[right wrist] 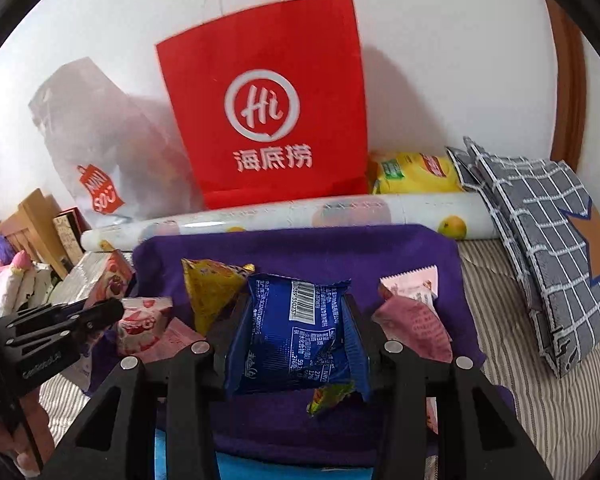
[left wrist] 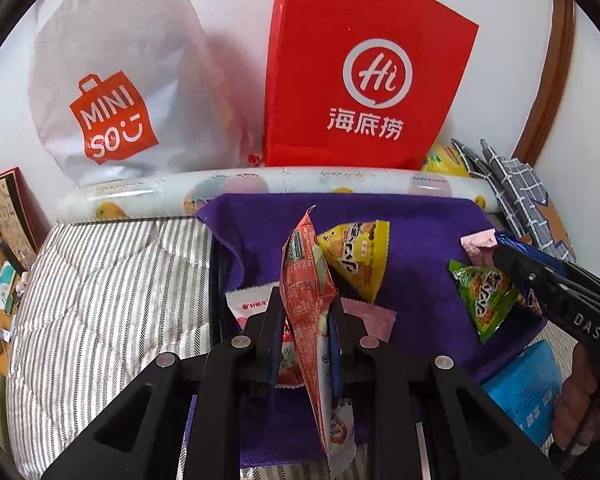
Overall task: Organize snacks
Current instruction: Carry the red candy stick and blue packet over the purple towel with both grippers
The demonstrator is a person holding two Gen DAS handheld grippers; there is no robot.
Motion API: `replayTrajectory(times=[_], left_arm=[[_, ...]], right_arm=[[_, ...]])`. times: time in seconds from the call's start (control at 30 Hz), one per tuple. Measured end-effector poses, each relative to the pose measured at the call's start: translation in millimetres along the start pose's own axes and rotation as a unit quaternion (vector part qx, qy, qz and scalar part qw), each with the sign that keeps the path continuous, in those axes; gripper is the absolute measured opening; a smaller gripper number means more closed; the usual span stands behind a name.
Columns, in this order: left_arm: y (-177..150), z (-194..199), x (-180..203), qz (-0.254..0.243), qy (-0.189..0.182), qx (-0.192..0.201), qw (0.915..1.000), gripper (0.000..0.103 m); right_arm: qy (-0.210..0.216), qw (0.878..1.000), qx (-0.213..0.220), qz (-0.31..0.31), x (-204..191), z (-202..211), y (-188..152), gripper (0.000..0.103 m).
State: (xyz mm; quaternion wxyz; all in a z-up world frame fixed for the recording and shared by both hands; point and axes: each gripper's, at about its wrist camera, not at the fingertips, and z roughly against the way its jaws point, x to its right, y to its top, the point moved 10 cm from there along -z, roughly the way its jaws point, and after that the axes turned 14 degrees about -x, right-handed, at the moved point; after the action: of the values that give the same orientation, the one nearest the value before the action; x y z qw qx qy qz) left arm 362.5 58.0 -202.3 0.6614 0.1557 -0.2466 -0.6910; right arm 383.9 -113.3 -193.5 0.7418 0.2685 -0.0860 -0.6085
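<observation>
My left gripper (left wrist: 305, 312) is shut on a long red-orange snack packet (left wrist: 306, 280), holding it edge-on above the purple cloth (left wrist: 420, 220). My right gripper (right wrist: 296, 320) is shut on a blue snack packet (right wrist: 296, 332) above the same cloth (right wrist: 340, 248). A yellow triangular packet (left wrist: 358, 256) lies mid-cloth; it also shows in the right wrist view (right wrist: 208, 292). A green packet (left wrist: 484, 296) sits under the right gripper, its tip showing (right wrist: 328, 396). Pink packets (right wrist: 412, 320) lie at the right, a red-white packet (right wrist: 140, 324) at the left.
A red paper bag (right wrist: 268, 100) and a white Miniso plastic bag (left wrist: 112, 80) stand against the wall behind a rolled patterned sheet (left wrist: 300, 184). A grey checked pillow (right wrist: 540, 240) lies right, a blue box (left wrist: 528, 384) at the cloth's near corner, striped bedding (left wrist: 100, 300) left.
</observation>
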Motion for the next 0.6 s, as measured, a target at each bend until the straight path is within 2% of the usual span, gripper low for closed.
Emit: replayTrajectory(times=[0.2, 0.33, 0.6], left_arm=[[-3.3, -0.8, 8.4, -0.01, -0.007, 0.001, 0.9999, 0.019], [-2.6, -1.0, 10.6, -0.02, 0.005, 0.005, 0.9998, 0.019], [-5.5, -7.6, 12.3, -0.018, -0.007, -0.009, 0.9998, 0.02]], right_arm=[[-0.005, 1.0, -0.005, -0.002, 0.0, -2.0, -0.9, 0.041], [-0.013, 1.0, -0.01, 0.004, -1.9, -3.8, -1.7, 0.041], [-0.011, 1.0, -0.024, -0.008, 2.5, -7.8, -2.8, 0.041]])
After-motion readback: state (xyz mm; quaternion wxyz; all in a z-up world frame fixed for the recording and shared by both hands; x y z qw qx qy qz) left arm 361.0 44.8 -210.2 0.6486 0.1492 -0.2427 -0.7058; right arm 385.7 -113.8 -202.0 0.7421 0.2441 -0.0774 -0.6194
